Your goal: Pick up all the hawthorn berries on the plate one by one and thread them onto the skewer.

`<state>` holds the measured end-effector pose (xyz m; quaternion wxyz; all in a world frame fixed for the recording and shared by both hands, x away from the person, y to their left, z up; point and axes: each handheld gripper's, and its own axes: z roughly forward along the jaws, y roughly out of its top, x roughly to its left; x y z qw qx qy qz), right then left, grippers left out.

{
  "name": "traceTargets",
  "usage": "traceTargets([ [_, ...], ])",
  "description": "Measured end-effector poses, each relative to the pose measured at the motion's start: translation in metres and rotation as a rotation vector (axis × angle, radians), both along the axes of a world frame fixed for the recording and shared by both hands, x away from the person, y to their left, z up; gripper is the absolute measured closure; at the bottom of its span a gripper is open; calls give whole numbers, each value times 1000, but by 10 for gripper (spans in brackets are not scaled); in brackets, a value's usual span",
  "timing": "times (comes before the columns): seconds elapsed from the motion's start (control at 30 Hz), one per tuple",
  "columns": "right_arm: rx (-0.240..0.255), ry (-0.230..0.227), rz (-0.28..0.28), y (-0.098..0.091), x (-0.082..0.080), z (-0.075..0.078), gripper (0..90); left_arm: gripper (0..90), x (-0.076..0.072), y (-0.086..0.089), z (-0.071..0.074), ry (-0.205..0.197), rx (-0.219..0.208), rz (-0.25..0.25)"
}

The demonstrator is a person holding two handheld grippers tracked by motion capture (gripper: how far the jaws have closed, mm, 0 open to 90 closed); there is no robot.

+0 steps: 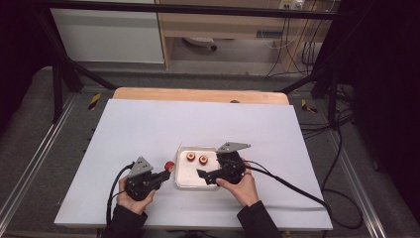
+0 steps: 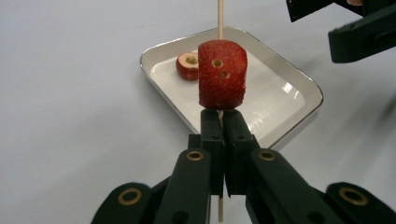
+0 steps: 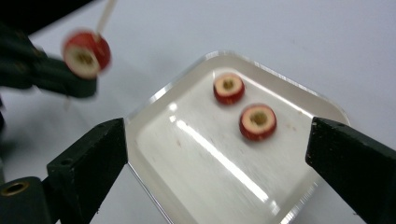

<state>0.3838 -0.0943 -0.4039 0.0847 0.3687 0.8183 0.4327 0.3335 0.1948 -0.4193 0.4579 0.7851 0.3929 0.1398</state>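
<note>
Tray point(image 3: 299, 205) holds two hawthorn slices point(image 3: 258, 122), third on skewer point(image 2: 220, 18)

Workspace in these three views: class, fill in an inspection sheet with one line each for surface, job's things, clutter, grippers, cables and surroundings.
Surface: white table top on a wooden board, bare around the tray.
Job's things: a white tray holds two red fruit pieces, cut faces up; a third red piece sits threaded on a wooden skewer.
Clutter: nothing seen.
Grippers: left gripper is shut on the skewer just below the threaded piece; right gripper is open over the tray, nothing between its jaws.
Cables: a black cable trails from the right gripper across the table; more lie on the floor at right.
Surroundings: dark metal frame, grey floor, wooden furniture behind.
</note>
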Motion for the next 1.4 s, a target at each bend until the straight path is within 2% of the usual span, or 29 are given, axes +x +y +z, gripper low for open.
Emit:
traceTargets([
  [0.03,-29,5,10,-1,1,0,65,881,-1,2,0,-4,8,-2],
  [0.2,-82,53,22,0,12,7,92,881,-3,10,1,-13,21,-10],
  [0.37,-230,54,68,12,30,15,137,879,-2,14,-1,-5,19,-16],
  [0.53,-288,101,95,19,51,14,183,879,-1,14,-1,1,17,-9],
  [0.63,-290,132,108,21,60,13,212,879,-1,14,-2,3,15,-9],
  [0.9,-349,193,116,36,72,2,314,879,-1,13,-2,3,17,-14],
  [1.0,-363,230,86,41,76,-3,365,879,-1,13,-2,3,16,-14],
  [1.07,-371,236,75,43,79,-6,398,879,-1,13,-2,5,18,-14],
  [1.13,-367,264,46,45,80,-8,427,879,-1,12,-2,5,18,-15],
  [1.23,-359,278,34,46,82,-11,496,879,-1,12,-3,4,20,-18],
  [1.4,-344,310,7,47,84,-13,554,879,-1,11,-3,4,22,-18],
])
